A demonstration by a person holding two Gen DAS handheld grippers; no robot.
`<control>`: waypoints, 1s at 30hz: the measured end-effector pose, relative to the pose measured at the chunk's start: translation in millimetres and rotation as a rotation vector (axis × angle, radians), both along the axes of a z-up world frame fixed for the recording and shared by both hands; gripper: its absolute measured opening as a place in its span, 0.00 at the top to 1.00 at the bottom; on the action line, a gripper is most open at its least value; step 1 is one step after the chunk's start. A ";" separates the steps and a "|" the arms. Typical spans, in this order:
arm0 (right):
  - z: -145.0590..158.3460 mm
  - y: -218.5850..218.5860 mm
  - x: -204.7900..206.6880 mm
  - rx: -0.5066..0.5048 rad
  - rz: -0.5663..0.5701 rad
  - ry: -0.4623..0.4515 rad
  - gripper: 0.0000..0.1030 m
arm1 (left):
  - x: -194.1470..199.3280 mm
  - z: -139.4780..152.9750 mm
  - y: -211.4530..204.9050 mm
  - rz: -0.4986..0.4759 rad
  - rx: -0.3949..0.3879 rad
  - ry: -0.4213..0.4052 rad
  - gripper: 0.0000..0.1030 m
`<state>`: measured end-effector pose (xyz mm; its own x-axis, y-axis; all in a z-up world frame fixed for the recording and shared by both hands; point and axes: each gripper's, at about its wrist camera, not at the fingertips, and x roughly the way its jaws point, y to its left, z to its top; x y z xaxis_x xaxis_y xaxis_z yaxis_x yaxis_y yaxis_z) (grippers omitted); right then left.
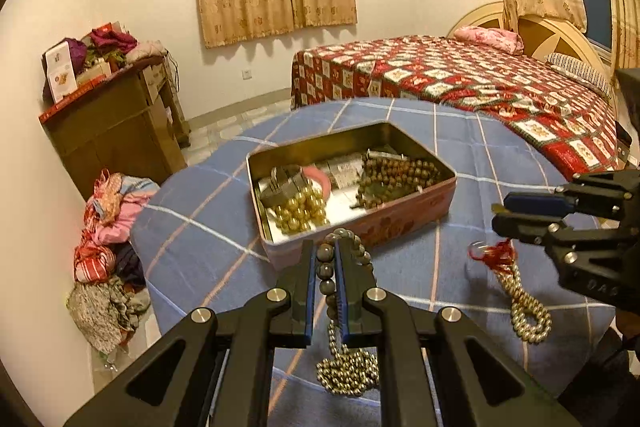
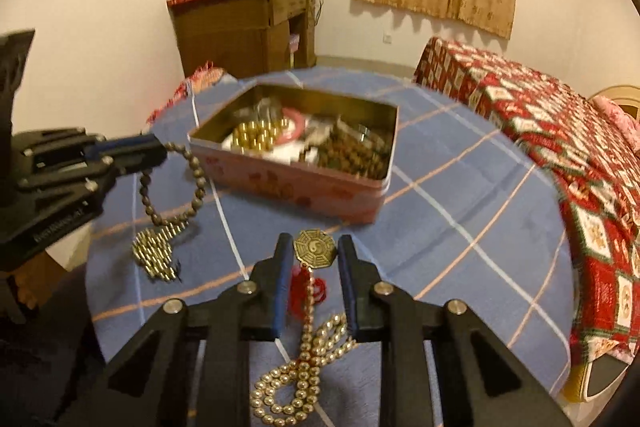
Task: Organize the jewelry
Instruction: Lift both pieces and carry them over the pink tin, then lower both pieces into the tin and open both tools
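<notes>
My left gripper (image 1: pixel 324 247) is shut on a strand of dark beads (image 1: pixel 325 269). The strand's gold chain bunch (image 1: pixel 348 375) trails down onto the cloth. In the right wrist view that gripper (image 2: pixel 160 151) hangs left of the open pink tin (image 2: pixel 288 187), with the dark bead loop (image 2: pixel 198 183) dangling from it. My right gripper (image 2: pixel 315 243) holds a brass bagua medallion (image 2: pixel 313 250) by its edges. A red tassel (image 2: pixel 300 287) and a gold bead necklace (image 2: pixel 304 375) hang below it. The left wrist view shows this gripper (image 1: pixel 498 215) at the right, above the tassel (image 1: pixel 498 257).
The tin (image 1: pixel 400 227) holds gold beads, a pink bangle and dark beads. It stands on a round table with a blue checked cloth (image 1: pixel 200 227). A bed with a red quilt (image 1: pixel 460 79) lies behind, a wooden cabinet (image 1: pixel 116 131) to the left and a clothes heap (image 1: pixel 108 247) on the floor.
</notes>
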<state>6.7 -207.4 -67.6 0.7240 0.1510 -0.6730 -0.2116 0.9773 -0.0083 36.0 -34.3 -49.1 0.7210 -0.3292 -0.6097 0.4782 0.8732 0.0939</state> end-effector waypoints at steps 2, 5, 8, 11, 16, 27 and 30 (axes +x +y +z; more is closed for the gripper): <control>10.8 0.1 -1.0 0.009 -0.001 -0.030 0.76 | 1.2 6.5 -0.6 -0.002 0.001 -0.017 0.92; 23.1 0.6 2.3 0.017 0.004 -0.058 0.76 | 6.2 14.6 -3.4 -0.007 0.012 -0.039 0.92; 30.8 0.2 11.9 0.012 0.006 -0.073 0.76 | 15.1 25.5 -6.0 -0.008 0.020 -0.066 0.92; 37.3 -1.1 23.8 0.008 0.008 -0.089 0.76 | 25.9 33.2 -8.4 -0.002 0.041 -0.092 0.92; 43.6 -2.0 41.7 -0.011 0.009 -0.103 0.76 | 46.3 37.0 -11.4 0.010 0.067 -0.107 0.92; 49.2 0.5 78.4 -0.042 0.014 -0.127 0.76 | 83.6 34.0 -22.9 0.021 0.100 -0.107 0.92; 48.2 1.6 87.5 -0.052 0.012 -0.120 0.76 | 90.8 31.3 -25.4 0.022 0.109 -0.102 0.92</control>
<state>94.1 -205.8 -19.5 0.7985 0.1272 -0.5884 -0.2173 0.9724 -0.0847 126.8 -59.7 -17.8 0.7872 -0.2485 -0.5644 0.4425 0.8651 0.2363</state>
